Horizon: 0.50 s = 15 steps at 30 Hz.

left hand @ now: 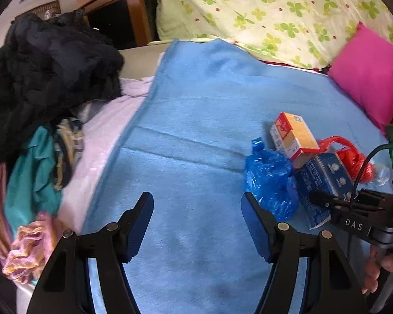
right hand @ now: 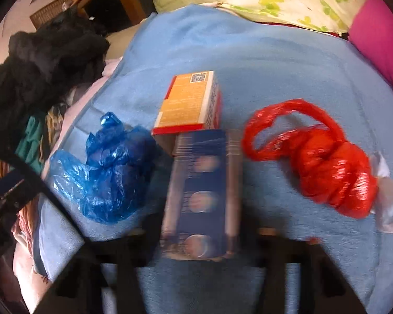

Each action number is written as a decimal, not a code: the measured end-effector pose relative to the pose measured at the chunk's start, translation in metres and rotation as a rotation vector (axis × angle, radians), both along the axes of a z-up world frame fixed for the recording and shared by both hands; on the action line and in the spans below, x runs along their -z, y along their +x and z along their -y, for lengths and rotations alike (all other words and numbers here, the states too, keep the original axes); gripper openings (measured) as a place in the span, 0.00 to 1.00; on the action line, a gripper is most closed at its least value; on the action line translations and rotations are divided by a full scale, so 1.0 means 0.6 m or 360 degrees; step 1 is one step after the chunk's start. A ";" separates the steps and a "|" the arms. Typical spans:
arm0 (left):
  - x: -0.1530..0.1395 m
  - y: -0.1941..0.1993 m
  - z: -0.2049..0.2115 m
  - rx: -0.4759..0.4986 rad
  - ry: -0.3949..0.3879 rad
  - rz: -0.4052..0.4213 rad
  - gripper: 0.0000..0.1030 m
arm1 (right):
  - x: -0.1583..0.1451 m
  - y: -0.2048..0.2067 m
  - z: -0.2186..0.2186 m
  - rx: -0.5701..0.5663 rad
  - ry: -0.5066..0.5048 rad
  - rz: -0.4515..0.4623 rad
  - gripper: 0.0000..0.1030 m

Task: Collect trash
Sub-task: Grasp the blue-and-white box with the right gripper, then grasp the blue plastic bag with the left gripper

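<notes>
Trash lies on a light blue blanket (left hand: pixel 196 110): a crumpled blue plastic bag (left hand: pixel 271 180), an orange and red box (left hand: pixel 294 134), a dark blue box (left hand: pixel 319 180) and a knotted red plastic bag (left hand: pixel 353 157). My left gripper (left hand: pixel 197 225) is open and empty, just left of the blue bag. In the right wrist view the blue bag (right hand: pixel 110 170), orange box (right hand: pixel 188 102), dark blue box (right hand: pixel 204 193) and red bag (right hand: pixel 325 167) lie close ahead. My right gripper (right hand: pixel 204 246) is blurred, its jaws either side of the dark blue box's near end.
A heap of dark clothes (left hand: pixel 47 70) and colourful garments (left hand: pixel 36 180) lies left of the blanket. A pink pillow (left hand: pixel 372 76) and a clover-print quilt (left hand: pixel 275 7) sit at the back right. A clear plastic scrap (right hand: pixel 390 201) lies beside the red bag.
</notes>
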<state>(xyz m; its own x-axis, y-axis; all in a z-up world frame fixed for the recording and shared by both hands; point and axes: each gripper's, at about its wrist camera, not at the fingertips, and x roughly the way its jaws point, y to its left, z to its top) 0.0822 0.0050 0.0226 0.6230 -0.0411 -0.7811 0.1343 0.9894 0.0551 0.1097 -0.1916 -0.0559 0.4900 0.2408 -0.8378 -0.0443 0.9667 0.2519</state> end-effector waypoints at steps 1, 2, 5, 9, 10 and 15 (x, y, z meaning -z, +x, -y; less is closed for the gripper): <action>0.001 0.004 0.008 0.0020 -0.0022 -0.0006 0.68 | -0.001 -0.001 0.010 0.0005 0.0032 -0.0009 0.36; 0.003 0.008 0.016 0.0041 -0.0040 -0.0010 0.68 | -0.002 -0.004 0.018 0.0019 0.0042 -0.0006 0.36; 0.012 0.021 0.039 0.0104 -0.0107 -0.0030 0.68 | -0.013 -0.009 0.034 0.0012 0.0046 0.0024 0.36; 0.045 0.044 0.066 0.0185 -0.0254 -0.0153 0.70 | -0.039 -0.026 0.058 0.0018 0.0073 0.0081 0.36; 0.058 0.049 0.071 0.0192 -0.0273 -0.0186 0.70 | -0.046 -0.030 0.065 0.0021 0.0071 0.0098 0.36; 0.104 0.060 0.076 0.0193 -0.0437 -0.0297 0.42 | -0.060 -0.051 0.099 0.0037 0.0089 0.0108 0.36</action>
<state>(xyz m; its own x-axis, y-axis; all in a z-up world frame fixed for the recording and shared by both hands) 0.1184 -0.0404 -0.0397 0.4483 -0.3304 -0.8306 0.2347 0.9401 -0.2473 0.0788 -0.2510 -0.0201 0.5514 0.2742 -0.7879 -0.0407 0.9521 0.3029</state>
